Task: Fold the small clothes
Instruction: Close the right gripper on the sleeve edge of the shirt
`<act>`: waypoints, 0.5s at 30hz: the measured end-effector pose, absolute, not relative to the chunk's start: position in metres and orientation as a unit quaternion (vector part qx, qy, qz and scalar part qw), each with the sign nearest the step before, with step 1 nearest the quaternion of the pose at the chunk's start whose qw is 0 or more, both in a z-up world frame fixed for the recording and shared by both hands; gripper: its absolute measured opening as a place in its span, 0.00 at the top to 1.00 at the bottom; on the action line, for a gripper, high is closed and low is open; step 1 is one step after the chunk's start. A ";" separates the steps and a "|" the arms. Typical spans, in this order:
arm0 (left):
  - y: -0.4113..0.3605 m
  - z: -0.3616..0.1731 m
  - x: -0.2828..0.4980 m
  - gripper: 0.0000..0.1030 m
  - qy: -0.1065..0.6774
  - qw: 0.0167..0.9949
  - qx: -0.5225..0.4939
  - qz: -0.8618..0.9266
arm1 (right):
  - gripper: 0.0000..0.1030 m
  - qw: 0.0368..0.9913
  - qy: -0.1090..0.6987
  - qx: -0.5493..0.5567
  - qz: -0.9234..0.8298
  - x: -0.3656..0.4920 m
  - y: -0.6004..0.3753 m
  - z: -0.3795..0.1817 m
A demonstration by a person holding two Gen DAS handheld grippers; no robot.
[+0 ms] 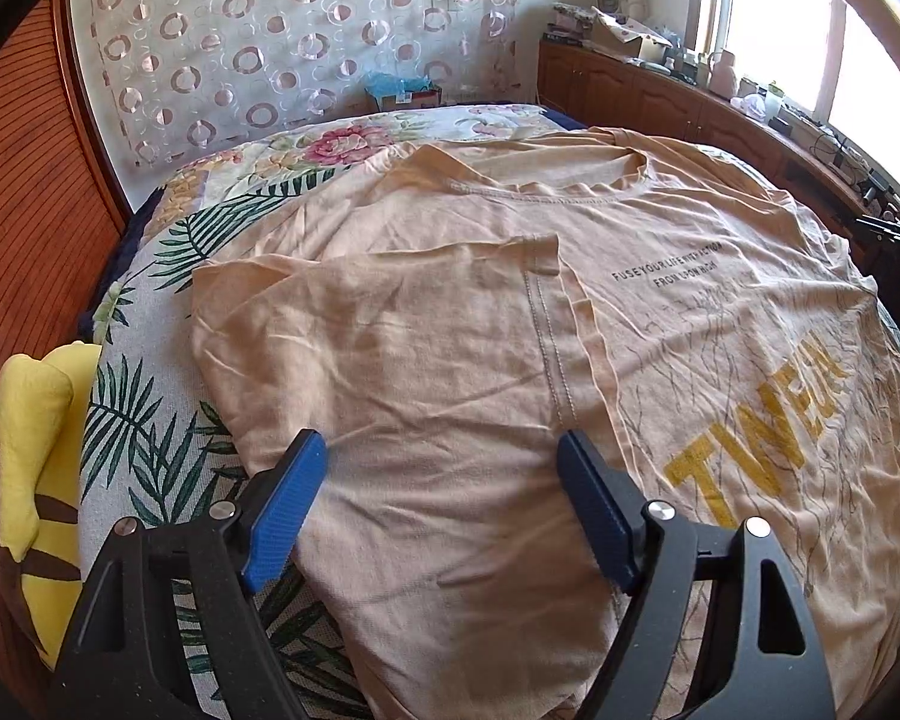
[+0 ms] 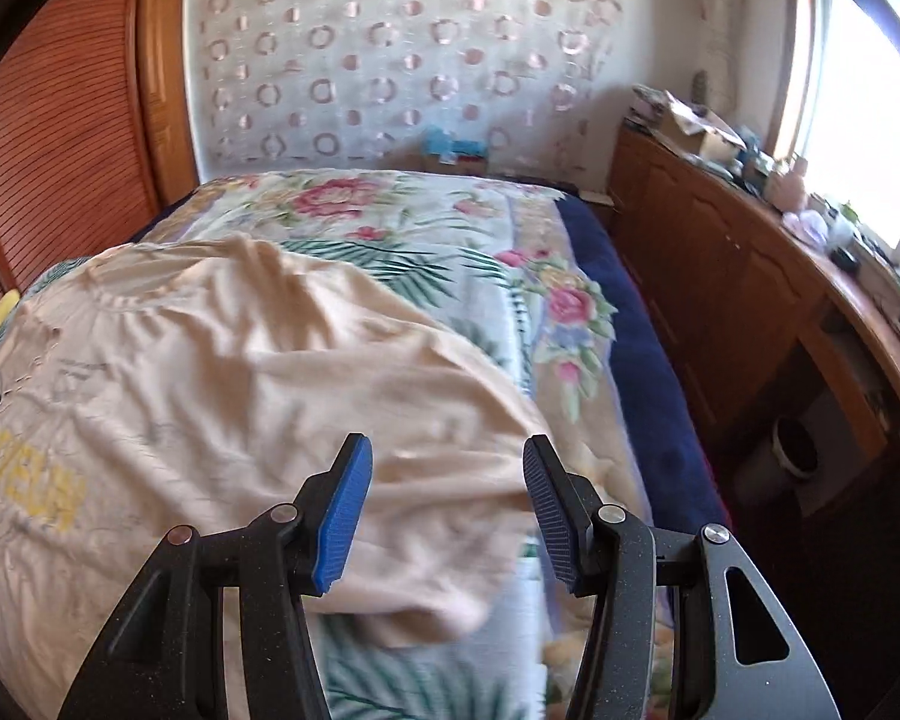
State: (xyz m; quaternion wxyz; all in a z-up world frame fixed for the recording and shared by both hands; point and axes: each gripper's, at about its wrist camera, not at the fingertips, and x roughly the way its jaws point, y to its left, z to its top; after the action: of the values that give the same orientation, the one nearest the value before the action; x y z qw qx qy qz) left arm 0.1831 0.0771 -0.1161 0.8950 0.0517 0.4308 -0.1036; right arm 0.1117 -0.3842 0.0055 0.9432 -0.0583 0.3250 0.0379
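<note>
Both your tongs are spread wide and empty. The peach T-shirt (image 1: 570, 300) lies flat on the bed (image 2: 426, 228), left side folded in. Its unfolded right sleeve (image 2: 426, 540) sits just beyond your right tongs (image 2: 447, 507), nearer than your left tongs (image 1: 441, 501).

left gripper (image 1: 441, 462) and right gripper (image 2: 447, 471): black, speckled frames with triangular cut-outs at 5 and 7 o'clock, round silver screws, ribbed blue fingers (image 1: 285, 510).

Both tools are wide open right now: left tool (image 1: 441, 447) and right tool (image 2: 447, 450), blue pads spread, gripping nothing.
</note>
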 end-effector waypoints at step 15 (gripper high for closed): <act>0.039 -0.039 0.124 0.22 0.287 0.954 0.002 -0.084 | 0.47 0.925 0.374 0.036 0.052 0.138 -0.436 -0.015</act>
State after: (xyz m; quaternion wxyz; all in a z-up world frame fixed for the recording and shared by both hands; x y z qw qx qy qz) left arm 0.1235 0.0390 -0.0391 0.9542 0.0019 0.2870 -0.0841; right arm 0.1382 -0.4359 -0.0146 0.9252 0.0365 0.3740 0.0521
